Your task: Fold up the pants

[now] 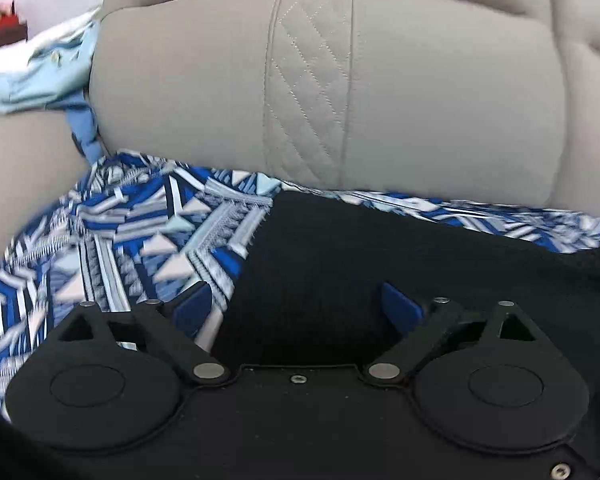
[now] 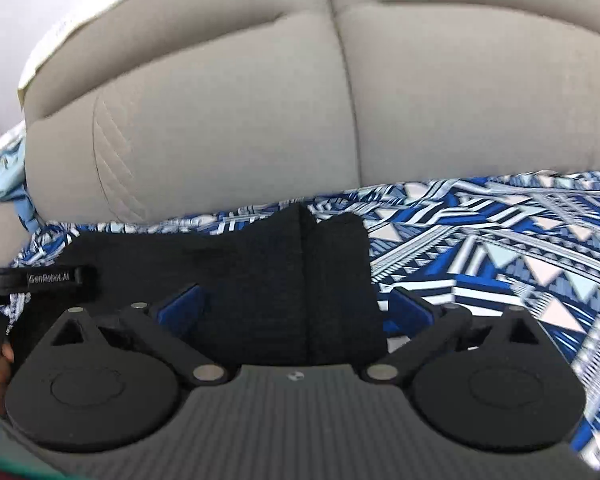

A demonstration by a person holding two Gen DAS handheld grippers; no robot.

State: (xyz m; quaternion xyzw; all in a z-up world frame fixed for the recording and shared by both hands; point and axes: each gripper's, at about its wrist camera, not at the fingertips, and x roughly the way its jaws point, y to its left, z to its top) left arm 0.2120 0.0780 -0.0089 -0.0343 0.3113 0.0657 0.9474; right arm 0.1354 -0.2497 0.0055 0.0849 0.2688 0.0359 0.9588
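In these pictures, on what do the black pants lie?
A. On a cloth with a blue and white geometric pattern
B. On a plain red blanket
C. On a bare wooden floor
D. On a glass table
A: the black pants lie on the blue and white patterned cloth, which shows around their edges, before the grey sofa cushion.

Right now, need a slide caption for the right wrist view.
Right gripper open over black pants lying on a blue geometric-print cloth against grey sofa cushions.
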